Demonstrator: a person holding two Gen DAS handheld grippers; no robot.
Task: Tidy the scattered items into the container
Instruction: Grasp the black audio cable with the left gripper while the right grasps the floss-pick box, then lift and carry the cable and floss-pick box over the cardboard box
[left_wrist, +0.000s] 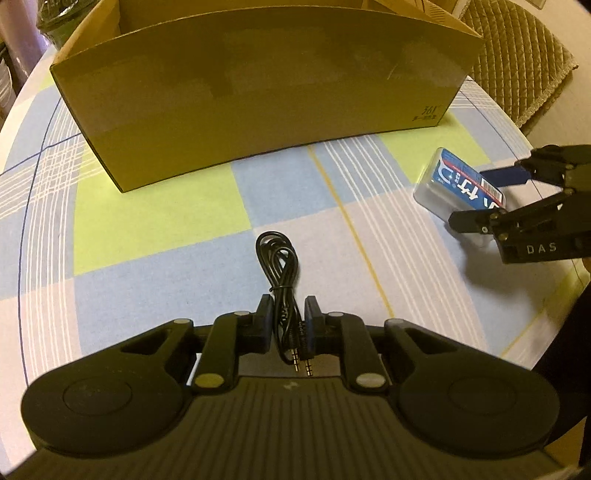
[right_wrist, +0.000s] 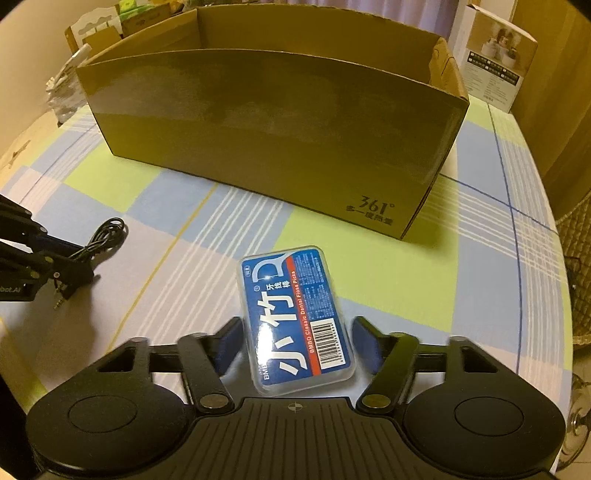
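Observation:
A bundled black audio cable (left_wrist: 279, 266) lies on the checked tablecloth, and my left gripper (left_wrist: 290, 306) is shut on its plug end, with the two jack plugs sticking back between the pads. The same cable (right_wrist: 103, 236) and left gripper (right_wrist: 74, 269) show at the left edge of the right wrist view. A clear floss-pick box with a blue label (right_wrist: 295, 317) lies flat between the fingers of my right gripper (right_wrist: 297, 325), which is open with narrow gaps on both sides. The open brown cardboard box (left_wrist: 255, 99) stands behind both; its inside is hidden.
A quilted chair cushion (left_wrist: 517, 55) sits beyond the table's right edge. A white product box (right_wrist: 495, 62) and assorted clutter (right_wrist: 74, 74) lie behind the cardboard box (right_wrist: 273, 133). The table edge curves close on the right, where a glass (right_wrist: 576, 424) shows.

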